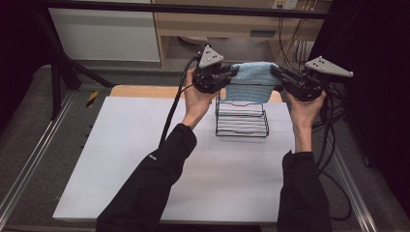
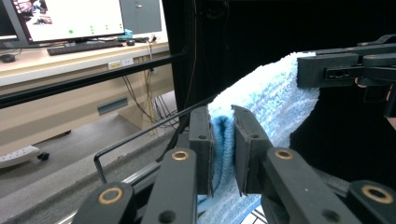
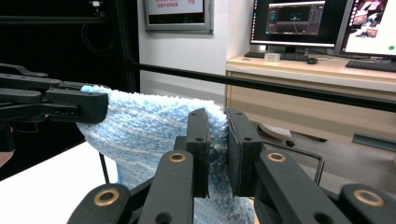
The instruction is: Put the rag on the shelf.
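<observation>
Left gripper (image 2: 223, 154) pinching blue towel (image 1: 251, 79), right gripper (image 3: 217, 151) pinching its other end, wire rack (image 1: 241, 118) top hidden beneath, monitor text unreadable.

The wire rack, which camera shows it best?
The high view: the black wire rack stands whole on the white table, under the blue towel. The left gripper view catches one bent rod, the right gripper view a corner behind the towel.
</observation>
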The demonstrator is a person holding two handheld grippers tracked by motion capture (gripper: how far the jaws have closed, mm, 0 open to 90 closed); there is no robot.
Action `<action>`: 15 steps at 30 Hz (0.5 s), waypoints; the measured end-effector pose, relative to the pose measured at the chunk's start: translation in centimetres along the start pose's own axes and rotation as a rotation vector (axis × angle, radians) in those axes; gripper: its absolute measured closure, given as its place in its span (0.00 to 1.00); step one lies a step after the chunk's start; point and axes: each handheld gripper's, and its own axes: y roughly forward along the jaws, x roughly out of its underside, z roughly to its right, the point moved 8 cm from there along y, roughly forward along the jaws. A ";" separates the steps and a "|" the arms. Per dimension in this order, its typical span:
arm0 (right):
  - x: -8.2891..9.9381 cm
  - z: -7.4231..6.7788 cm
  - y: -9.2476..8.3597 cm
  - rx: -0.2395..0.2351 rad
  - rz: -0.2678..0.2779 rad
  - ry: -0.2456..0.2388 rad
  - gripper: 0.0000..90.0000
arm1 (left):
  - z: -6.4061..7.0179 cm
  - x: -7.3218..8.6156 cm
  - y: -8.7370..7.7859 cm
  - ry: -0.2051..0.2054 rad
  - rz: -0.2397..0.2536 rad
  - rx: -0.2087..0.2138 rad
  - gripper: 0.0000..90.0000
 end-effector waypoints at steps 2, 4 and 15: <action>0.2 0.0 -0.1 -0.005 -0.003 0.005 0.90 | 0.1 0.2 0.0 -0.005 -0.004 0.005 0.88; 0.3 -0.1 -0.3 -0.010 -0.004 0.002 0.90 | 0.2 0.4 -0.2 -0.012 -0.004 0.015 0.88; 1.4 -1.0 -1.5 -0.044 -0.039 0.008 0.87 | 1.4 1.9 -1.0 -0.048 -0.051 0.046 0.86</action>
